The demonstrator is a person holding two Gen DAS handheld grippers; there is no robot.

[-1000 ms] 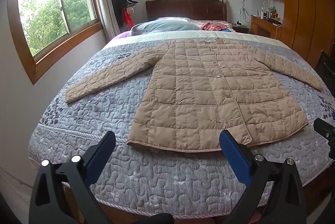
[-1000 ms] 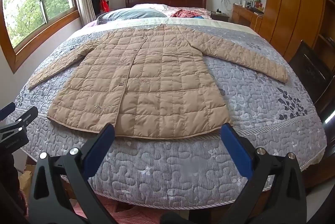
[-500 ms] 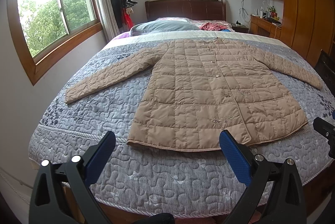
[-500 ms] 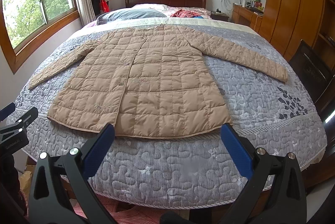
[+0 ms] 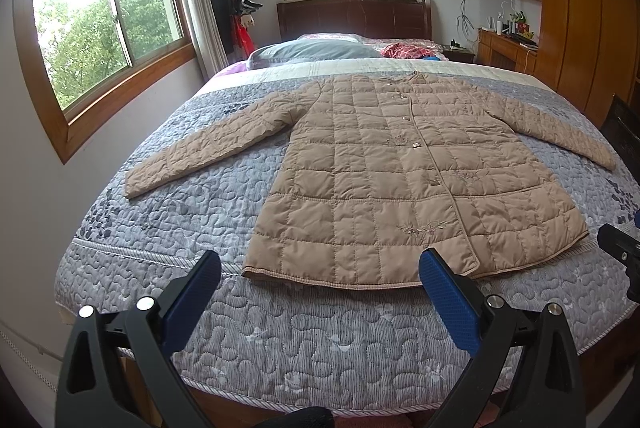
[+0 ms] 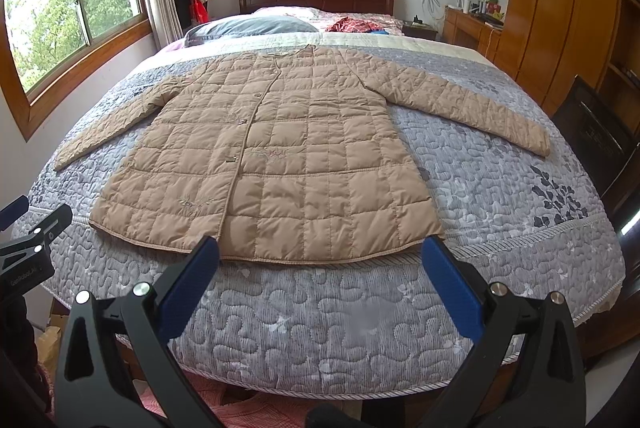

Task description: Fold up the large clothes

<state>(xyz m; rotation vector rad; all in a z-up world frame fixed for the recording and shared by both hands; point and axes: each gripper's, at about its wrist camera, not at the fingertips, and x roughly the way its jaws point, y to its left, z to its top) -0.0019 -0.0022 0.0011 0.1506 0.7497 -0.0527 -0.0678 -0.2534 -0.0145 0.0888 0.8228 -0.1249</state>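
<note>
We stand at the foot of the bed with nothing yet folded: one tan quilted coat lies flat and face up on the grey patterned quilt, buttoned down the front, its hem nearest us and its collar toward the headboard. Starting at the left, the coat's left-hand sleeve stretches out at an angle toward the window side, unfolded. Our left gripper hangs above the near edge of the quilt just short of the hem, its two blue-padded jaws spread wide and holding nothing. Moving across, the body of the coat sits smooth and centred, and we count two sleeves, one on each side, both fully extended. In the right wrist view our right gripper also hovers just short of the hem, jaws wide apart and empty, with the far sleeve reaching toward the wardrobe side. So we judge the task at its very start: the garment is spread and ready, while folding both sleeves in and doubling the body over all remain. We count one coat, two grippers, two windows, and one grey pillow beyond the collar, beside a small red garment.
</note>
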